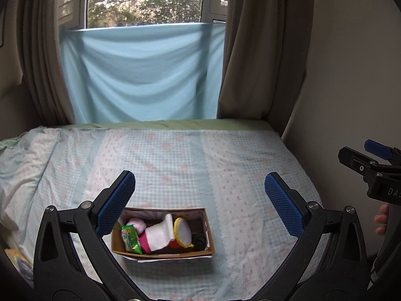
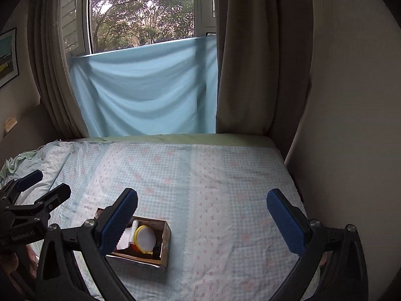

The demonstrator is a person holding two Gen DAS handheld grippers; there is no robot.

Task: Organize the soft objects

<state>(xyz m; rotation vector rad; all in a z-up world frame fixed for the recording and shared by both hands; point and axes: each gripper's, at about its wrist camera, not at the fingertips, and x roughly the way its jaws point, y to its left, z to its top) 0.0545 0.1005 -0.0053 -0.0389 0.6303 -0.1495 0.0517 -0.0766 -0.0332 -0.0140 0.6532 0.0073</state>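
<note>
Soft objects: a green packet, pink roll, white mesh pouch, yellow-rimmed pouch and something dark, all packed in the cardboard box.
Box place: on the bed, near edge, left of middle.
Long axis: runs left to right.
Left claw: jaws spread wide, empty, hovering right above the box.
Right claw: jaws wide apart, empty; box lies low and left of it.
Nearer hand: the left, I'd judge.
Bed elsewhere: nothing loose in sight.
</note>
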